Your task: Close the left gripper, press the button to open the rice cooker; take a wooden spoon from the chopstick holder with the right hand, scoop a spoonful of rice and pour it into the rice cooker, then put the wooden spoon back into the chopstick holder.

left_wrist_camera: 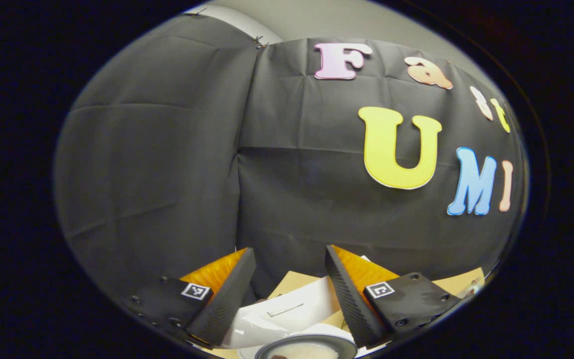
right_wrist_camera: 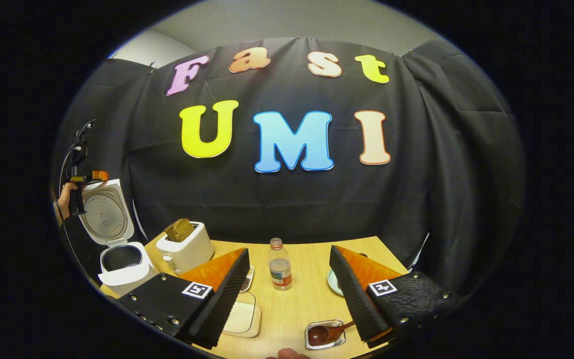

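— Beyond the jaws? Hung black cloth (right_wrist_camera: pixel 287 199) across the whole back, creased in squares, pinned along its top edge.

— And above that? Showed a pale grey wall (right_wrist_camera: pixel 287 22), evenly lit, with a lighter patch toward the upper left corner.

— Below, between the jaws? Lay a light wooden table (right_wrist_camera: pixel 307 299), grain running away toward the cloth, far edge meeting it.

— To the right of the jaws? Folded forward as a second cloth panel (right_wrist_camera: pixel 466 149), seam at its top.
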Demonstrator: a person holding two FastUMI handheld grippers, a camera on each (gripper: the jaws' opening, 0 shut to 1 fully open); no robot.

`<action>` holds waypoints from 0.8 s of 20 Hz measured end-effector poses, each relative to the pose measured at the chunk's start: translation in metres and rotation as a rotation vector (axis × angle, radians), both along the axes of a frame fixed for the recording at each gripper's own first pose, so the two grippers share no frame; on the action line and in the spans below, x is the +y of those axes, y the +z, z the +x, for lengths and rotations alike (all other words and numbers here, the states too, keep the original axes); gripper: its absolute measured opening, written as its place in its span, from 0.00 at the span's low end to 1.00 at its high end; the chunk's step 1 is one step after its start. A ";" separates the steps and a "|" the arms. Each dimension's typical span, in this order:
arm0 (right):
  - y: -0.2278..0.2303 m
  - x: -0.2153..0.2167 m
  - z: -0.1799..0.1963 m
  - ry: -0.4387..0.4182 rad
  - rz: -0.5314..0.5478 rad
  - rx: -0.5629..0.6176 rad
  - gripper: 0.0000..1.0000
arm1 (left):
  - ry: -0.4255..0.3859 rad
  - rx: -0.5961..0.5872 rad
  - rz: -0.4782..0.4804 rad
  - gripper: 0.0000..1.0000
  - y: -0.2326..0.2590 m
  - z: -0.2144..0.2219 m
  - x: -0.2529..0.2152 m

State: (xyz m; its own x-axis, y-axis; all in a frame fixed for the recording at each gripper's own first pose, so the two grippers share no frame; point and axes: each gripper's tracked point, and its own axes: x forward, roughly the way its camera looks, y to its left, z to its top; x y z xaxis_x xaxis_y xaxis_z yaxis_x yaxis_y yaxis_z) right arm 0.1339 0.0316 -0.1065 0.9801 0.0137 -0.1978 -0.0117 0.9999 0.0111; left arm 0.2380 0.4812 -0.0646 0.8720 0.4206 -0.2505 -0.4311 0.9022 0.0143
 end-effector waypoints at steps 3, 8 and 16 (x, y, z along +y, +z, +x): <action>0.000 0.009 0.003 0.016 0.017 0.000 0.98 | -0.011 -0.004 0.033 0.96 -0.001 -0.007 -0.014; 0.007 0.021 0.001 0.055 0.021 -0.021 0.98 | 0.000 0.002 0.029 0.98 -0.005 -0.022 -0.034; 0.010 0.004 -0.009 0.041 0.012 -0.029 0.98 | 0.018 0.000 0.037 0.92 -0.033 -0.062 -0.090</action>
State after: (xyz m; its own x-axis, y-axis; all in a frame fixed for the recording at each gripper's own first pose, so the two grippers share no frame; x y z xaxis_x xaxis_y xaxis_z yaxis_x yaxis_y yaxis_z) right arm 0.1253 0.0359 -0.0962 0.9840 0.0563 -0.1691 -0.0534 0.9983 0.0220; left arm 0.1759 0.3910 -0.0980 0.8640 0.4454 -0.2348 -0.4475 0.8930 0.0473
